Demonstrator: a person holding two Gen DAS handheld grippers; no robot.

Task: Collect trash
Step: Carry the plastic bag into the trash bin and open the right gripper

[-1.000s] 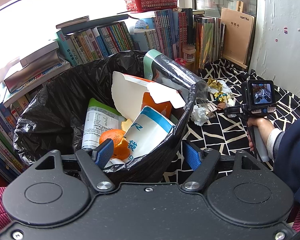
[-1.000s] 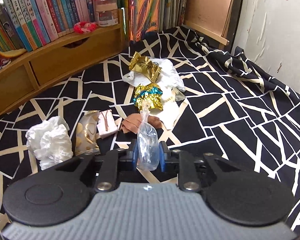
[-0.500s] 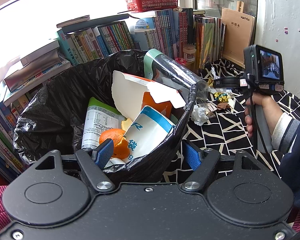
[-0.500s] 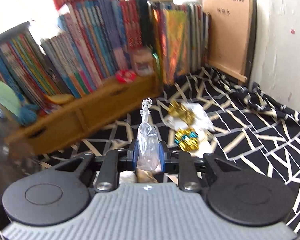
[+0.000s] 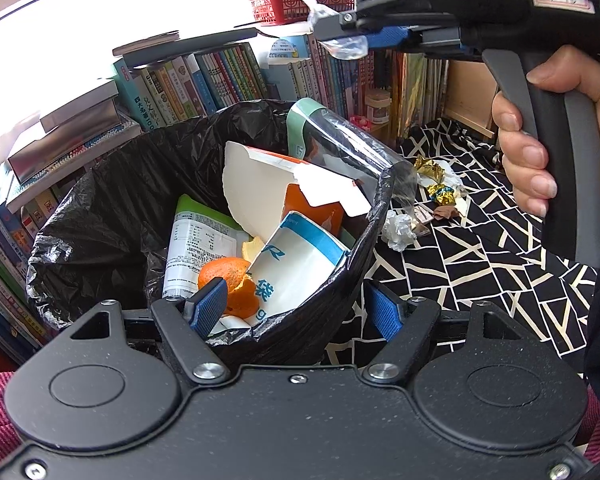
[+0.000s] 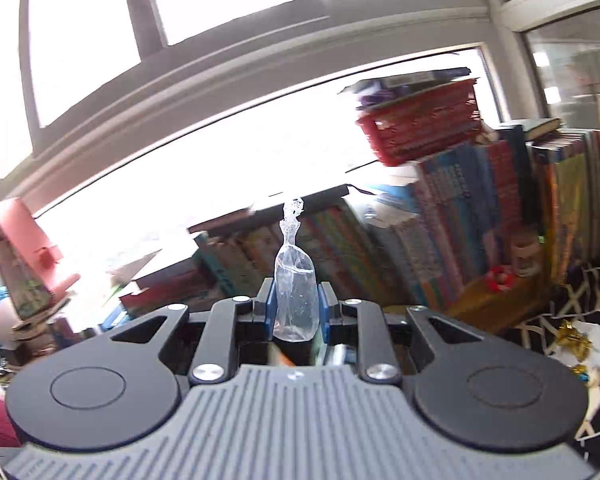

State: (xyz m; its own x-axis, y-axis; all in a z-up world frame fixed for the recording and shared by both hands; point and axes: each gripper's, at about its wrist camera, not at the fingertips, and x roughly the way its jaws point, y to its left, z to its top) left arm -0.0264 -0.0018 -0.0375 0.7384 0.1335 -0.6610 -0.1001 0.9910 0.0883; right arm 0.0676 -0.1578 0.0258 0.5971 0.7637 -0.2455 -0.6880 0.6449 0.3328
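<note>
Setting: window bay w/ crowded bookshelves (image 5: 228,76), red basket (image 5: 300,2) on top, worktop (image 5: 480,248) covered in black-and-white patterned cloth.

Nearest, left wrist view: left claw (image 5: 292,310) straddles the near rim of the bin (image 5: 112,200), which is lined w/ a black bag. Jaws spread about halfway, one blue pad inside the rim, the other outside. Pads do not visibly press on the liner; contact can't be confirmed. Judgement: it is posted there to steady the bin while the other hand feeds it.

Bin contents: orange peel (image 5: 230,284), blue-and-white carton (image 5: 296,264), printed packet, torn white box, clear plastic sleeve poking over the far rim. Bin looks near full.

Beyond the bin, on the cloth: crumpled white wad (image 5: 398,230), gold foil wrappers (image 5: 428,166), brown scrap. Not yet collected.

Upper right, left wrist view: a hand (image 5: 540,136) holds the right claw (image 5: 342,32) high, level w/ the top shelf, above and behind the bin. Jaws narrow, pinching a small clear plastic bag (image 6: 294,292) by its body; twisted neck sticks out ahead. Grip looks firm, bag upright between the pads.

Judgement: step in hand is carrying the bag over to the bin; release should wait until it sits over the opening. Risk: light film could catch on the protruding sleeve or drift outside the rim.
</note>
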